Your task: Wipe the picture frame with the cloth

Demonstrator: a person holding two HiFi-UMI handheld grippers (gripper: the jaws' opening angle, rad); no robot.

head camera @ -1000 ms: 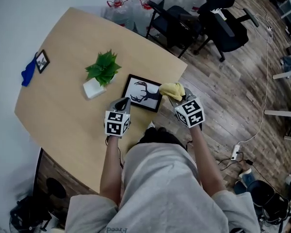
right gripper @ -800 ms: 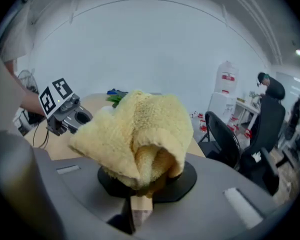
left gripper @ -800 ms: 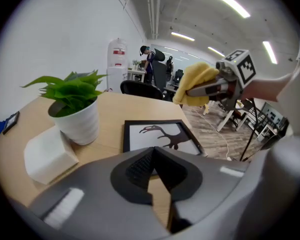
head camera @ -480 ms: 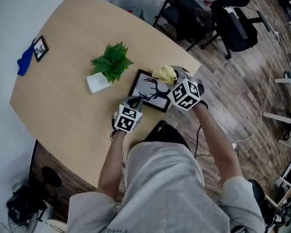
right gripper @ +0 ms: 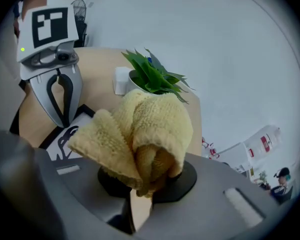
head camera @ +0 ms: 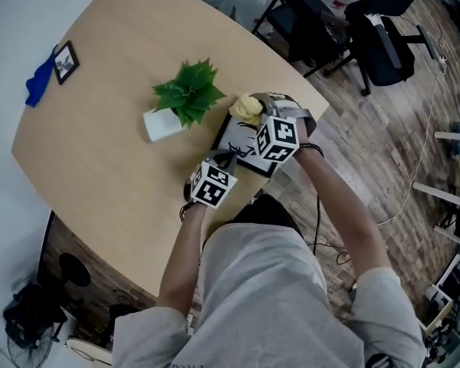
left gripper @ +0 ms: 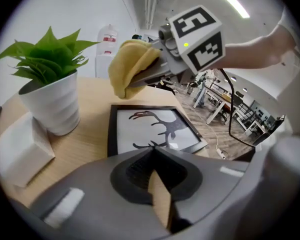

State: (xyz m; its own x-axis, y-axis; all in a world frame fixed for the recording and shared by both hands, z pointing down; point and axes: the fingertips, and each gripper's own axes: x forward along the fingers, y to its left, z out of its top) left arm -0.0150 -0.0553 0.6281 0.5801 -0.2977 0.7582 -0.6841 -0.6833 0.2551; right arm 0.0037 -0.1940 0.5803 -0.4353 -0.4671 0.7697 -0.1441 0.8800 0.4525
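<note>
The black picture frame (head camera: 243, 153) with a deer silhouette lies flat on the wooden table (head camera: 100, 159). My right gripper (head camera: 257, 109) is shut on a bunched yellow cloth (head camera: 246, 107), held over the frame's far corner beside the plant. In the left gripper view the cloth (left gripper: 131, 66) hangs above the frame (left gripper: 152, 131). My left gripper (head camera: 227, 159) is shut on nothing, its tips at the frame's near left edge. The right gripper view shows the cloth (right gripper: 145, 126) filling the jaws, with the left gripper (right gripper: 60, 91) standing over the frame (right gripper: 72, 131).
A green plant (head camera: 188, 93) in a white pot (head camera: 162, 124) stands just left of the frame. A small picture frame (head camera: 65, 62) and a blue cloth (head camera: 37, 83) lie at the table's far left. Office chairs (head camera: 345, 29) stand past the table's right edge.
My right gripper has carried the yellow cloth leftward from the frame's right side to above its far corner. My left gripper has closed in on the frame's near edge.
</note>
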